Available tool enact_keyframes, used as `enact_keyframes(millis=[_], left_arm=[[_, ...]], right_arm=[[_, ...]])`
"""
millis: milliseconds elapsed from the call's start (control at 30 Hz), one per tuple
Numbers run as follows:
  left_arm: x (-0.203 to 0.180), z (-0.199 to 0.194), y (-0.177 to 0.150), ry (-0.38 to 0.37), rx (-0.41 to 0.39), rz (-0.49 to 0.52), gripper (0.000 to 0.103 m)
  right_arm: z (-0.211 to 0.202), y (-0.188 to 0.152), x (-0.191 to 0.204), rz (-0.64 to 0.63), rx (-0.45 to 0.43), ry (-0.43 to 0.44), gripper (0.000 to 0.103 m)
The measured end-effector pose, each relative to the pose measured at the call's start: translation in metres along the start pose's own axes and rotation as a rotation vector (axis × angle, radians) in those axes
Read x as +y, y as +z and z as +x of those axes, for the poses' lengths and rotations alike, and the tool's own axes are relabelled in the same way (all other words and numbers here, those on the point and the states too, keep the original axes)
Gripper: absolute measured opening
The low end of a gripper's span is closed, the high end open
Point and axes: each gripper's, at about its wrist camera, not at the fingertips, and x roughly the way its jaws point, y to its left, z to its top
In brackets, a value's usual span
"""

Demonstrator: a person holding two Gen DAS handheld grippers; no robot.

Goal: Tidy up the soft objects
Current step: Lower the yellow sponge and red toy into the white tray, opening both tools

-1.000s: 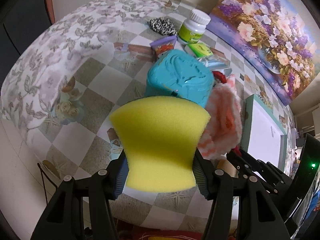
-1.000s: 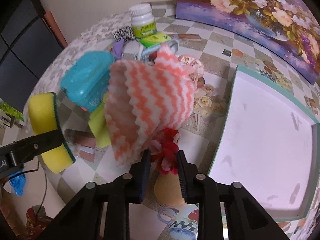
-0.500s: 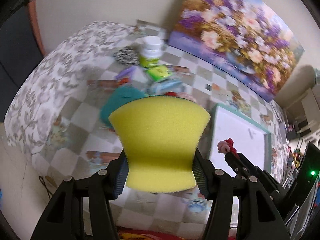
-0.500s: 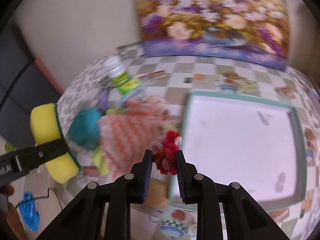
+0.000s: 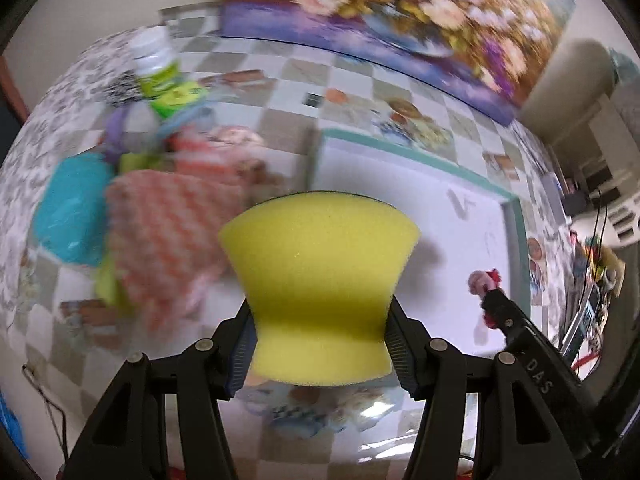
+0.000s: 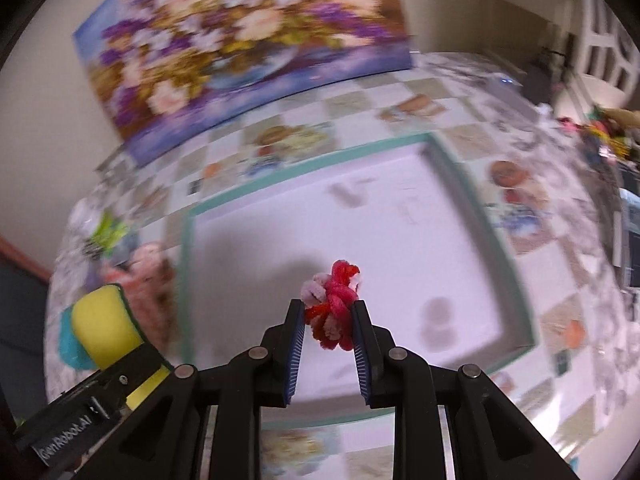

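Note:
My left gripper (image 5: 320, 344) is shut on a yellow sponge (image 5: 318, 276), which is pinched in at the waist and hangs over the near left edge of a white tray with a teal rim (image 5: 416, 156). In the right wrist view the same sponge (image 6: 105, 326) shows at the lower left. My right gripper (image 6: 329, 320) is shut on a red and pink fuzzy knot (image 6: 334, 300), held above the tray's white floor (image 6: 320, 220). From the left wrist view that knot (image 5: 484, 280) appears at the right, over the tray.
Left of the tray lies a pile: an orange-and-white zigzag cloth (image 5: 172, 224), a teal lidded box (image 5: 70, 208), a white bottle with a green label (image 5: 156, 68). A flower painting (image 5: 400, 12) leans at the back of the checkered tablecloth (image 5: 288, 112).
Both grippers have swung right from the pile to the white tray, each still holding its object. The views are blurred by the motion.

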Motion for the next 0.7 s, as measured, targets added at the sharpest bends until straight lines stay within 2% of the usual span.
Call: enact_keyframes(millis=[200,233,267,333,433,500,567,633,667,700], left_arm=[[-0.030,0.028,-0.007,-0.001,0.019,0.091,0.061],[-0.031,0.029,-0.008,-0.009,0.023,0.096,0.063],[-0.031,0.030,-0.009,-0.022,0.026,0.097,0.071],[-0.029,0.029,-0.009,-0.038,0.016,0.088,0.080],[-0.022,0.023,-0.007,-0.031,-0.019,0.079,0.080],[-0.018,0.022,-0.008,-0.016,-0.023,0.075,0.081],[-0.007,0.021,-0.009,-0.026,-0.012,0.041,0.081],[0.009,0.018,-0.011,-0.048,-0.005,-0.007,0.082],[0.015,0.017,-0.011,-0.044,-0.010,-0.020,0.091],[0.024,0.014,-0.012,-0.026,-0.023,-0.038,0.095]], right_arm=[[0.007,-0.002,-0.034,0.074,0.020,-0.079,0.028],[0.008,-0.002,-0.038,0.085,0.023,-0.090,0.029],[0.009,-0.003,-0.041,0.094,0.026,-0.098,0.030],[0.010,-0.003,-0.040,0.095,0.032,-0.102,0.032],[0.009,-0.005,-0.031,0.057,0.030,-0.122,0.039],[0.012,-0.006,-0.024,0.037,0.039,-0.124,0.039],[0.014,-0.009,-0.016,0.010,0.053,-0.109,0.045],[0.017,-0.012,-0.009,-0.010,0.068,-0.106,0.064],[0.018,-0.013,-0.007,-0.014,0.072,-0.104,0.064],[0.019,-0.014,-0.004,-0.019,0.077,-0.100,0.064]])
